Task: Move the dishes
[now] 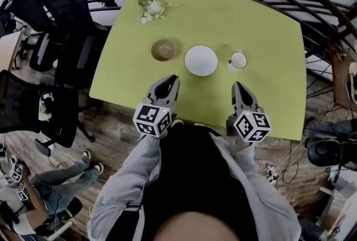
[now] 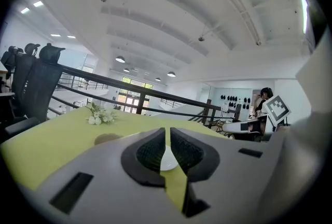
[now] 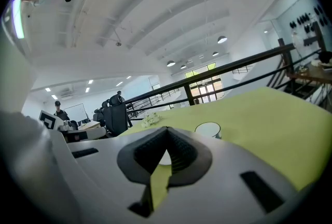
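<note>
Head view first: the green table [image 1: 268, 39] has the dishes lined up across its middle. There's a brownish bowl [image 1: 164, 50] on the left, a white bowl [image 1: 201, 60] in the centre and a small white cup [image 1: 238, 59] on the right. None of them touch each other. A little bunch of white flowers [image 1: 152, 9] lies toward the far left corner. My two grippers sit over the near edge. The left gripper [image 1: 170, 79] is near the brownish and white bowls, the right gripper [image 1: 238, 86] is near the cup, and neither is touching a dish.

Left gripper view: the left gripper [image 2: 167, 132] has its jaws just barely apart, only a thin slit, with nothing pinched. Through that slit I can see a sliver of the white bowl [image 2: 168, 158] on the table [image 2: 46, 140]. Off to the left are the dark shape of the brownish bowl [image 2: 106, 138] and the flowers [image 2: 101, 115].

Right gripper view: the right gripper [image 3: 166, 132] is pressed together at the tips and is empty. A bit of the white bowl [image 3: 165, 158] peeks through below the tips. The cup [image 3: 208, 129] stands just to the right on the table [image 3: 280, 119], and the flowers [image 3: 151, 119] are further back.
</note>
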Demonstrator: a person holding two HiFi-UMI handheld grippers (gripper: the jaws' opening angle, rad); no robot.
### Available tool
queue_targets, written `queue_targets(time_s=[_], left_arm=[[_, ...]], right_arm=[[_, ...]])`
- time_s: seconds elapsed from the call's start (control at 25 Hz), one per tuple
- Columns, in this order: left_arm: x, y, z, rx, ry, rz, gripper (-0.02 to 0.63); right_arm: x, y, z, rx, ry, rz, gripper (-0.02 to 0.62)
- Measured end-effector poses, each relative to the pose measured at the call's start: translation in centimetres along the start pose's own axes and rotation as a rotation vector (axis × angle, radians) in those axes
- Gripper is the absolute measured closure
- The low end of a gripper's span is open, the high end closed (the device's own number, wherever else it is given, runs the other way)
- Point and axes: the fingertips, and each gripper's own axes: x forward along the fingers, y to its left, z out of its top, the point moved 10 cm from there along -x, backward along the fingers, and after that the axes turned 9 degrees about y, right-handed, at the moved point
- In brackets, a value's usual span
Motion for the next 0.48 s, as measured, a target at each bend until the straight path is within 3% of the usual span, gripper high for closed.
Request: queue_targets(time_s=[0.48], left_arm=[[0.17,-0.90,-0.82,0.000,0.019,-0.004,0.563]], right_arm=[[-0.25,-0.37,-0.91,-0.031,0.033,-0.004,0.588]])
